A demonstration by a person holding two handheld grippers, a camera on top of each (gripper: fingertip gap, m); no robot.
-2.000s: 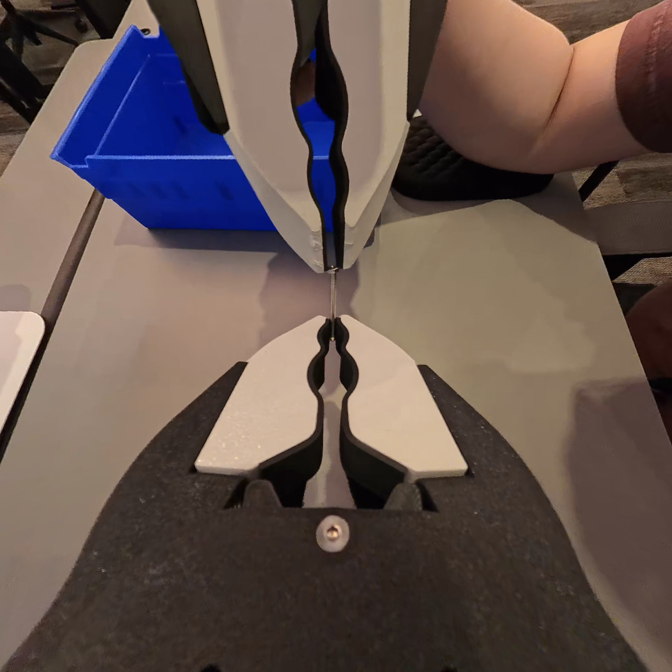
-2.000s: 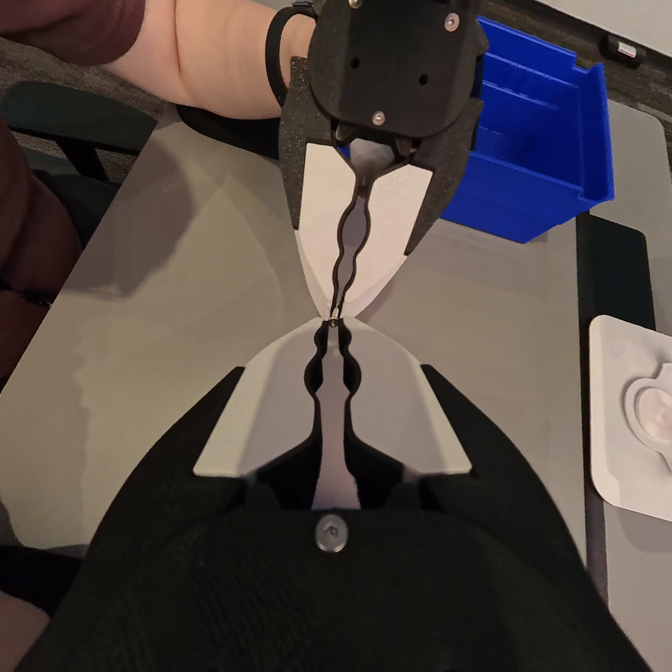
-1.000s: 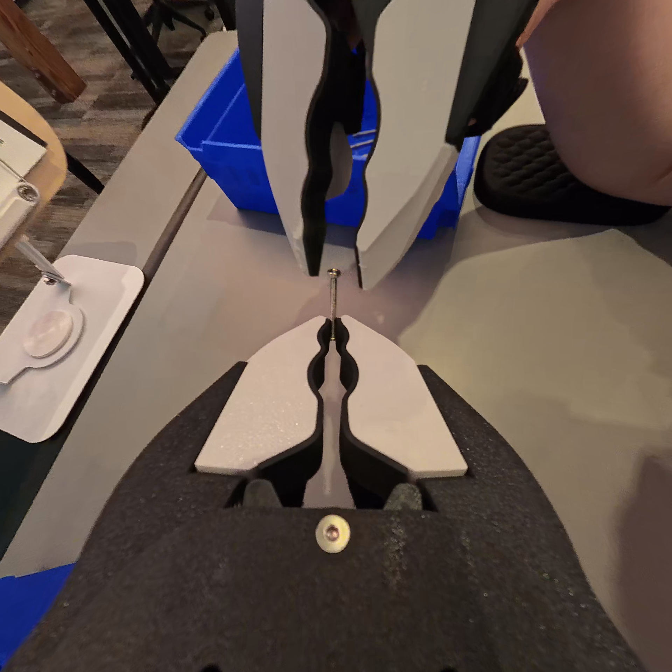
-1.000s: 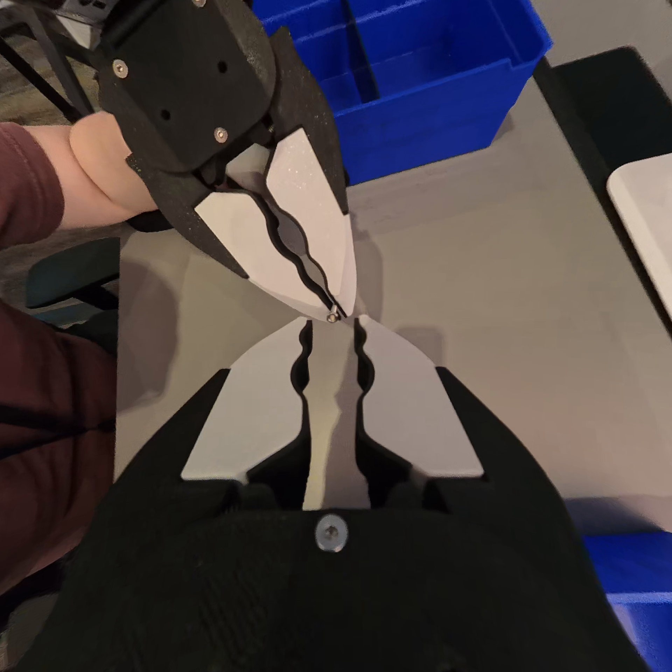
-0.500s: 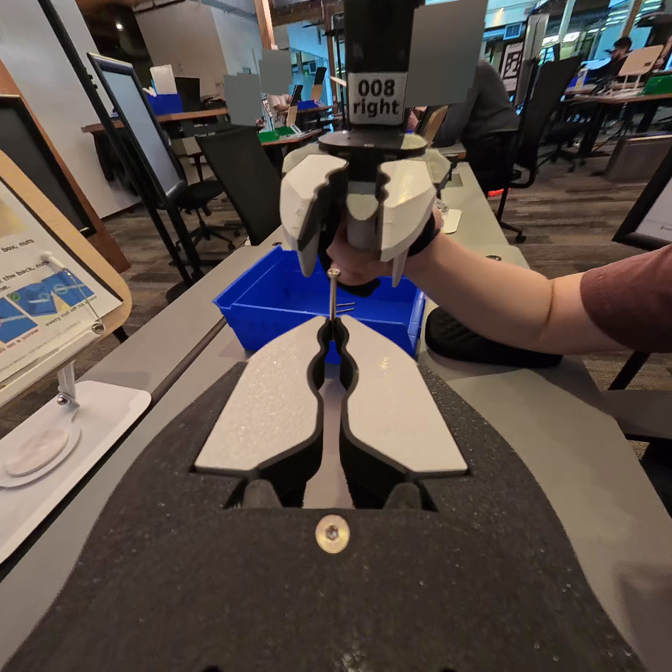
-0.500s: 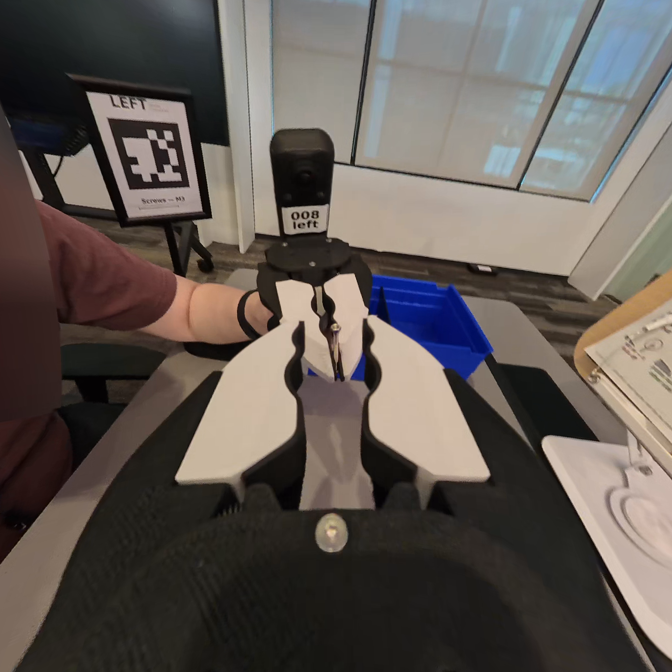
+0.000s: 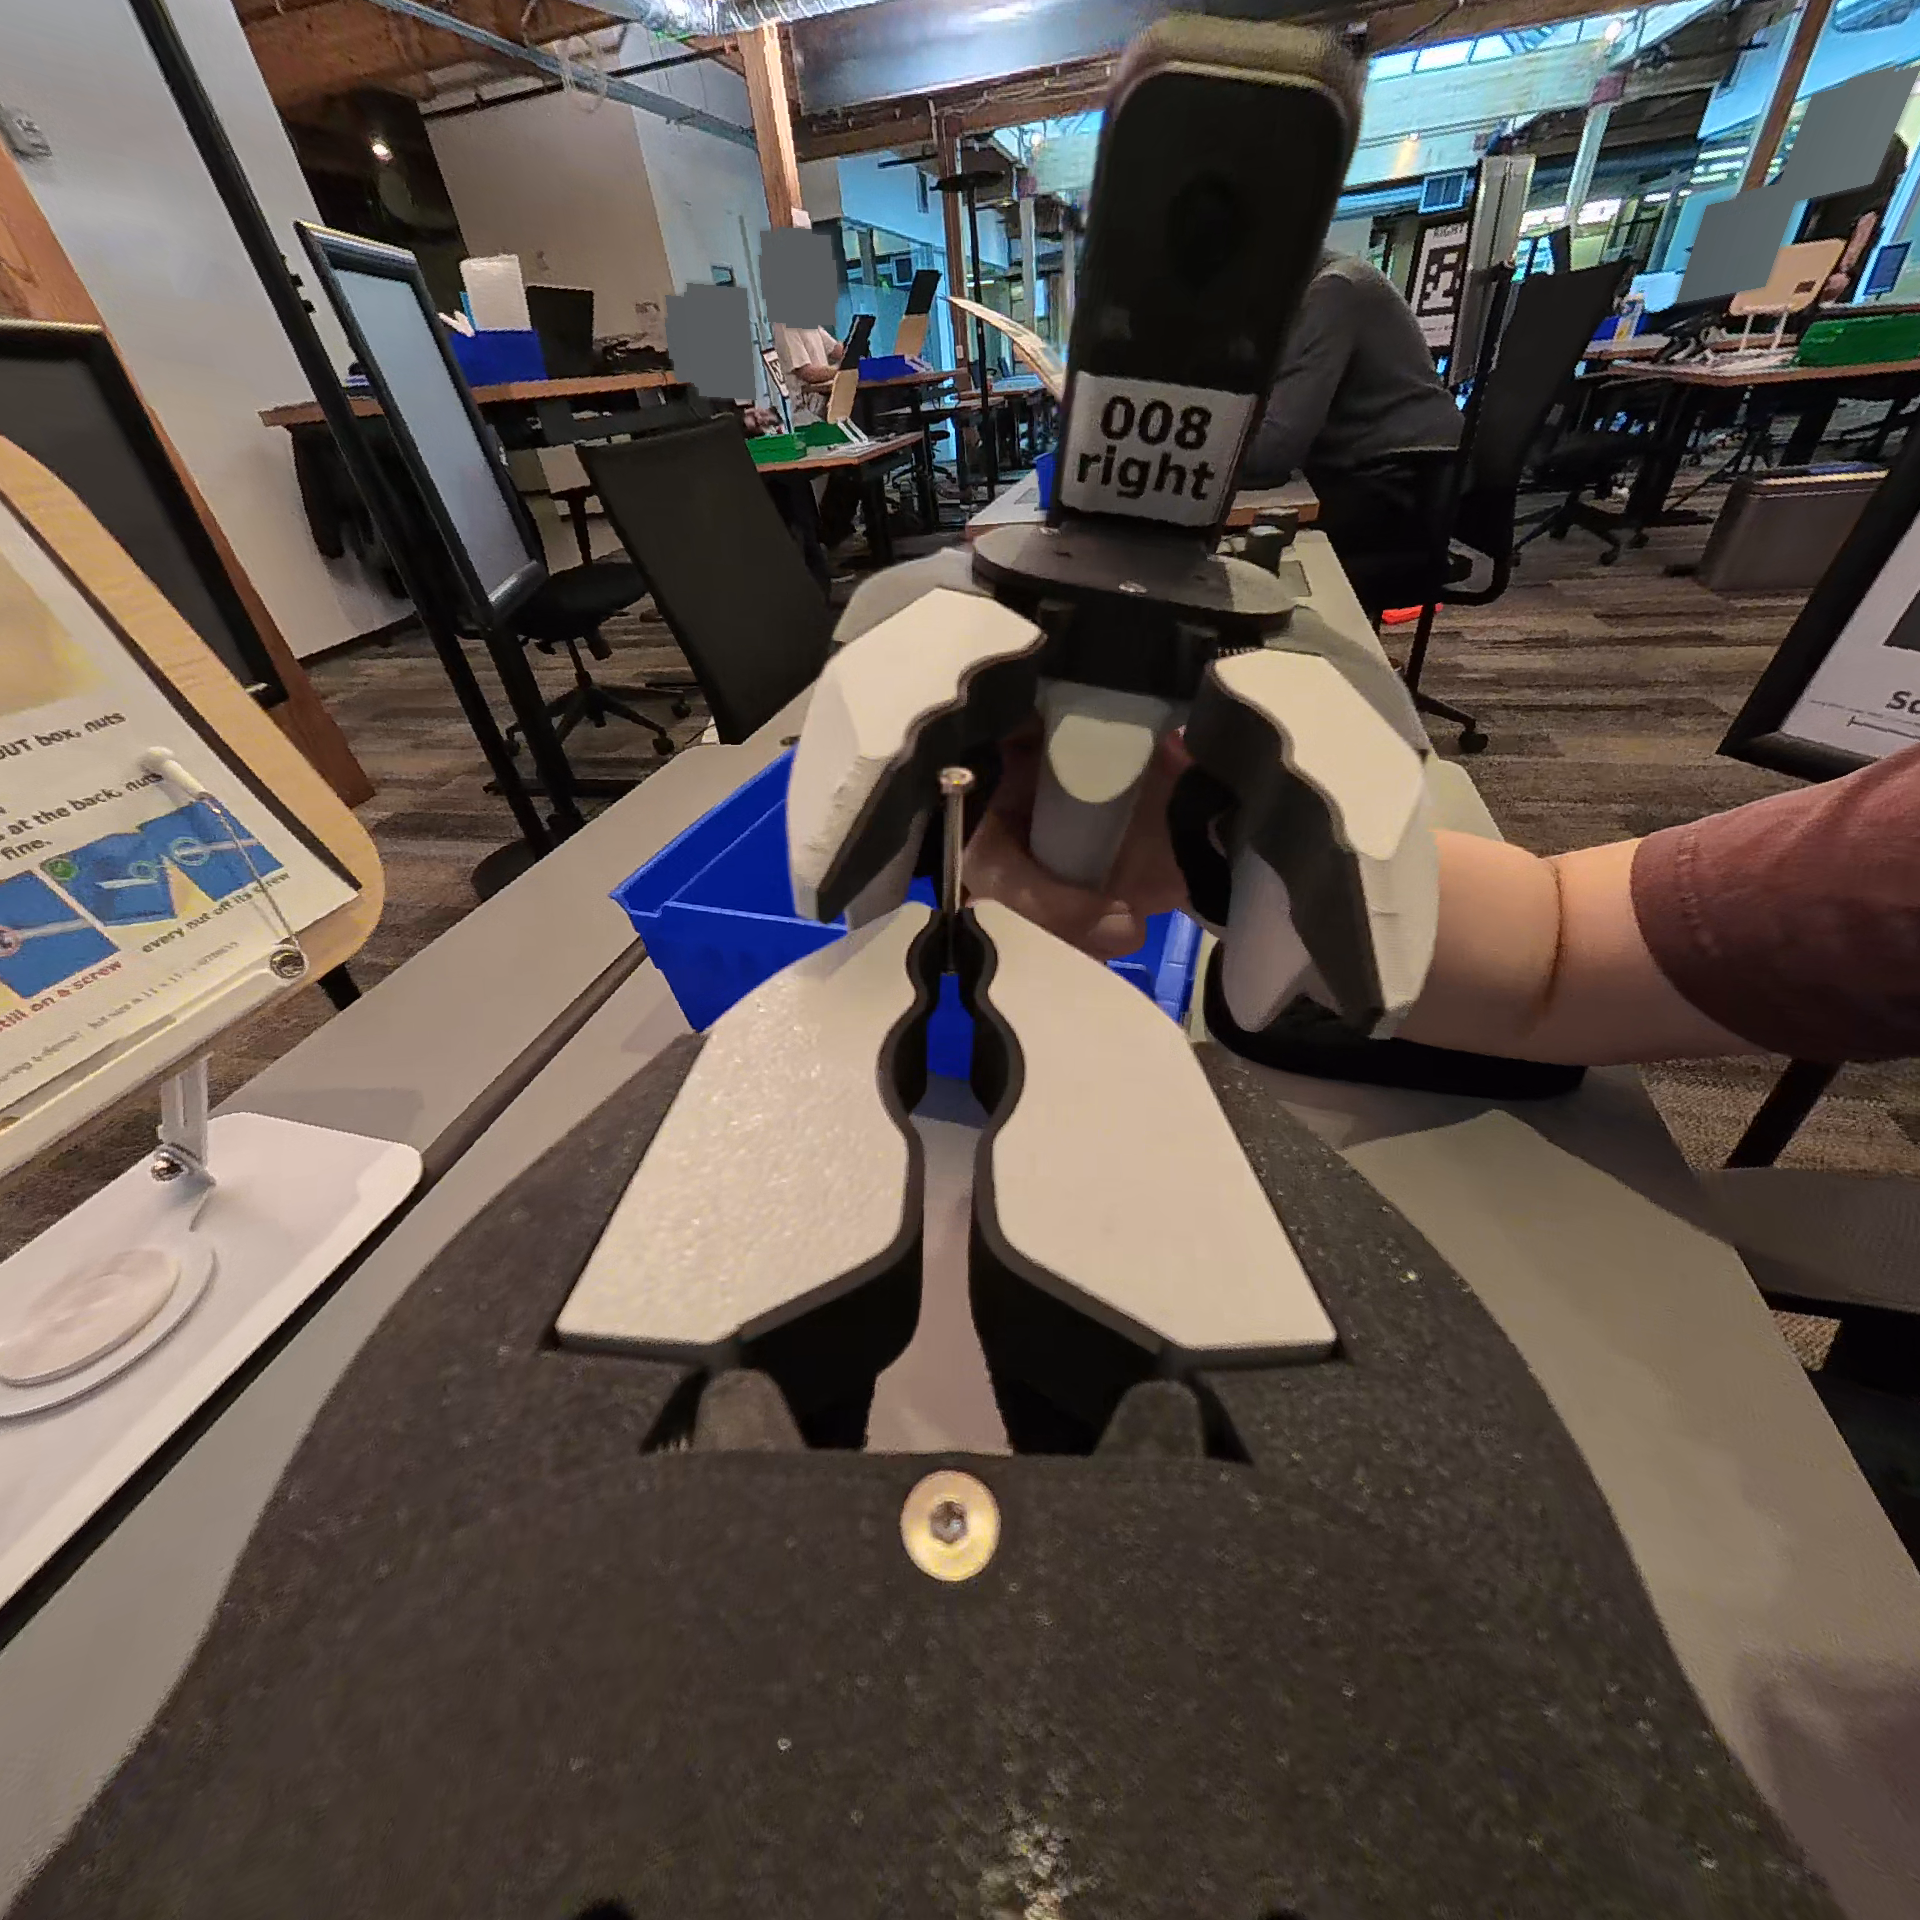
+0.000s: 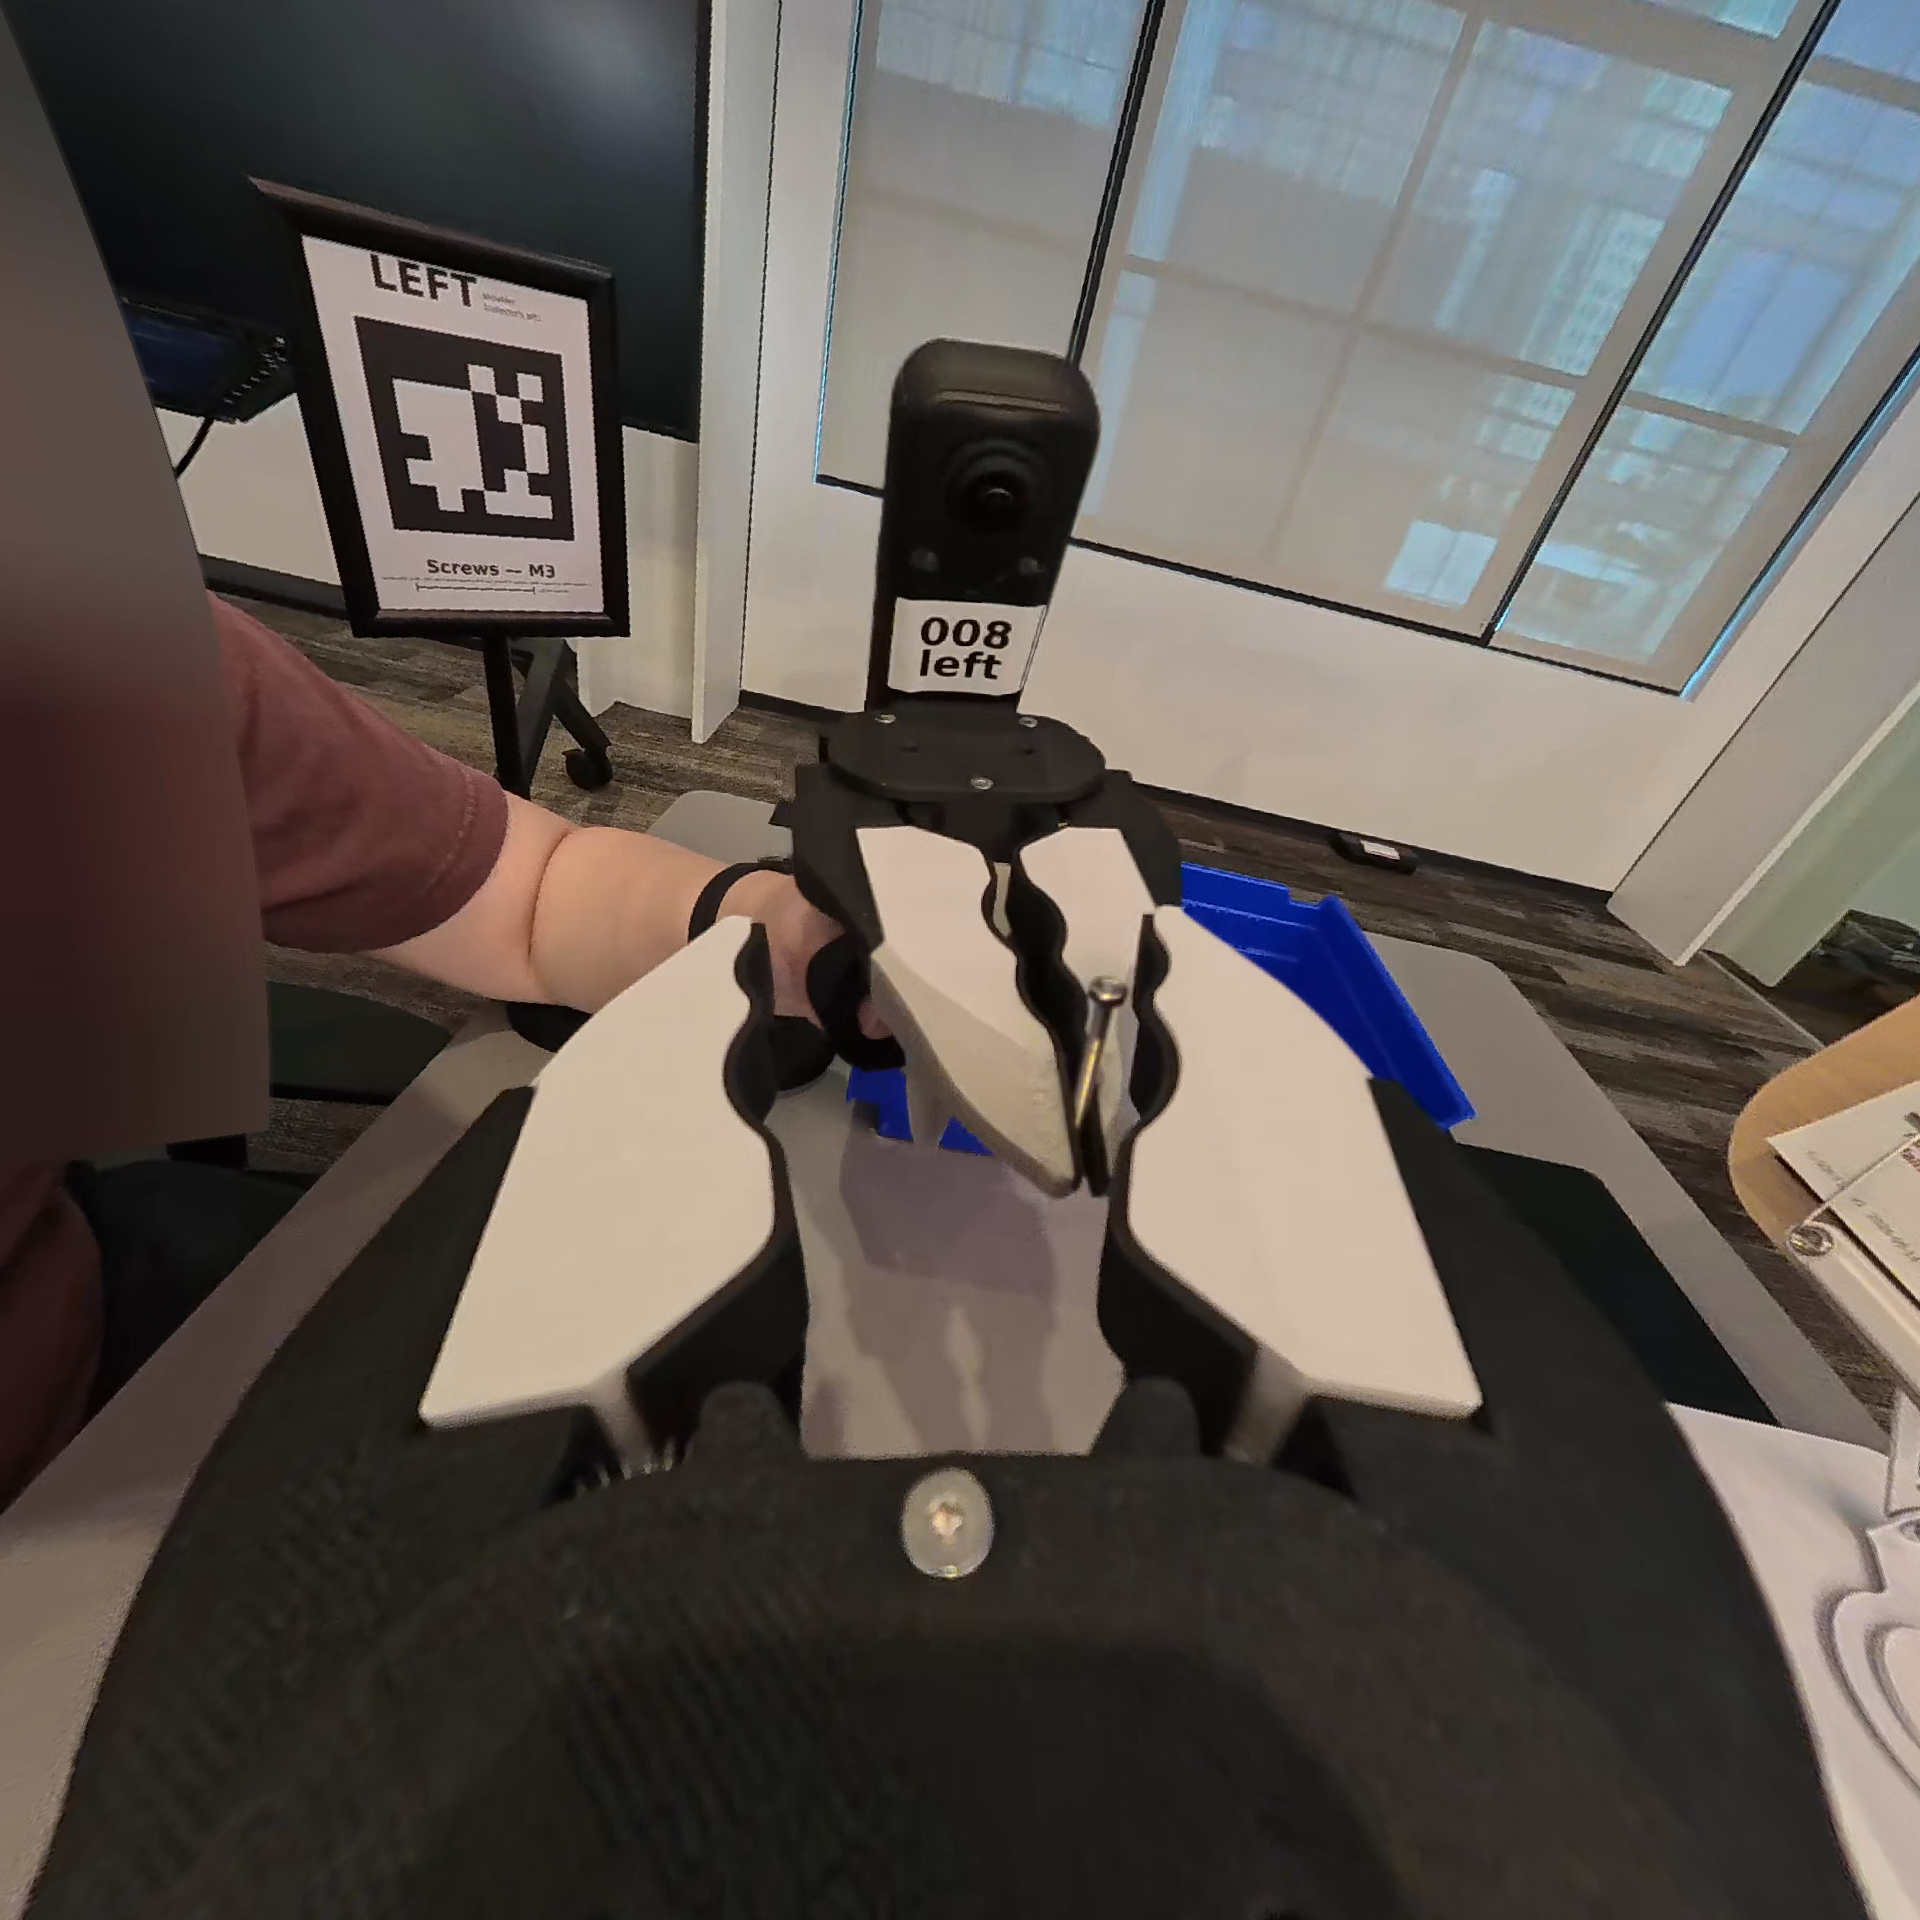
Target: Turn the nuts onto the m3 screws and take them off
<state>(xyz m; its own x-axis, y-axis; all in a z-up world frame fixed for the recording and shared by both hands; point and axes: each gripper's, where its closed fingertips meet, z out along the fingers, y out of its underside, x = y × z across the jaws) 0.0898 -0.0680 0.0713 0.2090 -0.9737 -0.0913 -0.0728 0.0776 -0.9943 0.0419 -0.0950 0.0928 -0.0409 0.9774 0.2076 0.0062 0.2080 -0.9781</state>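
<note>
At the left, an instruction card stand (image 7: 156,1060) is being left alone on the tabletop (image 7: 499,1122). The M3 screw (image 7: 951,862) is being held upright by its lower tip in the narrowed left hand-held gripper (image 7: 951,940), above the blue bin (image 7: 727,914). It is judged light, stiff and slippery, so the bare shank is best pinched. The right hand-held gripper (image 8: 935,1122) is being kept wide, empty. No nut is being seen.

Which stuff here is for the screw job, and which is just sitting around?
For the job:
- screw
- left hand-held gripper, shut on the screw
- right hand-held gripper, open
- blue bin

Just lying about:
- instruction stand
- framed sign
- office chair
</note>
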